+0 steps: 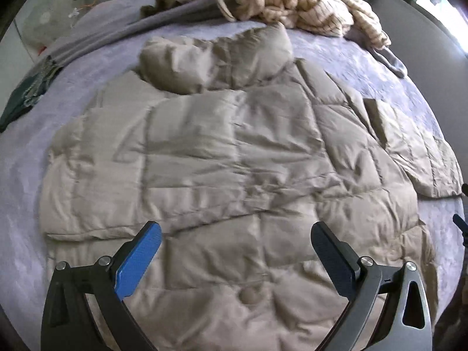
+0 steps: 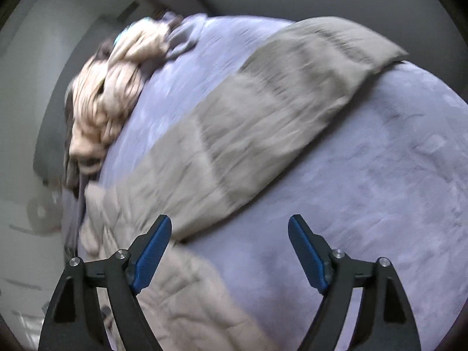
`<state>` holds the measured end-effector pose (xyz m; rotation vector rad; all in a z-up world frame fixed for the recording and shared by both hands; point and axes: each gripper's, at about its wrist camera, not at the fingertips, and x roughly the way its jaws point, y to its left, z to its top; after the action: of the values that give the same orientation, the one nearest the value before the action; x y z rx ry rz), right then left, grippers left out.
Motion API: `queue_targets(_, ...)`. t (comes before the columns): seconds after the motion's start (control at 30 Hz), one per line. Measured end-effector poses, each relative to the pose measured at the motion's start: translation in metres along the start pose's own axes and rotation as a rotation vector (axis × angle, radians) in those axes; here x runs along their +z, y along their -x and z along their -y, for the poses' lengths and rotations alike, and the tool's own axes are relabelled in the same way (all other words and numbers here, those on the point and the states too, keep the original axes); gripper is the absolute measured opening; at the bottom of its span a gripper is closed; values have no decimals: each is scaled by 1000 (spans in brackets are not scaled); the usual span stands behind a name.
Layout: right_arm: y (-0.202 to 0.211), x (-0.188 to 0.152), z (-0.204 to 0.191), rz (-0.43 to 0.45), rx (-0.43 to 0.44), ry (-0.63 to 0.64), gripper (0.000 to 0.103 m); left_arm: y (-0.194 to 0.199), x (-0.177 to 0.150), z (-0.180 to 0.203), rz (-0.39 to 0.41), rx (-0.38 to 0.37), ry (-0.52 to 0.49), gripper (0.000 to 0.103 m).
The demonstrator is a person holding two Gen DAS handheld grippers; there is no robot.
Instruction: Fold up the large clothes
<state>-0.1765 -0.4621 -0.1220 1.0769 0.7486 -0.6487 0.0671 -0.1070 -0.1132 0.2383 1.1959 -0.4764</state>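
Both grippers, left and right, are being held with fingers wide, gripping nothing, over the jacket spread across the bed.

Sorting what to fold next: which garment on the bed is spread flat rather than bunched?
The beige quilted coat, lying spread out below both open grippers; the cream knit sits crumpled at the far edge.

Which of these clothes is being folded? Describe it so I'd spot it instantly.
On the lavender bed cover, look at the middle: a puffy beige quilted jacket spread flat. Unlike the crumpled cream knitwear pile at the far edge, it is stitched into padded squares.
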Motion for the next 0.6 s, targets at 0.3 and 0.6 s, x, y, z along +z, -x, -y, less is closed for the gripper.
queue_targets(0.3,-21,52,61,-22,123,-191,103,-7,1,34,-33,-19,-3,102)
queue_targets(0.6,-44,105,84,34,283,-357,103,0,15,49,-4,-23,-14,102)
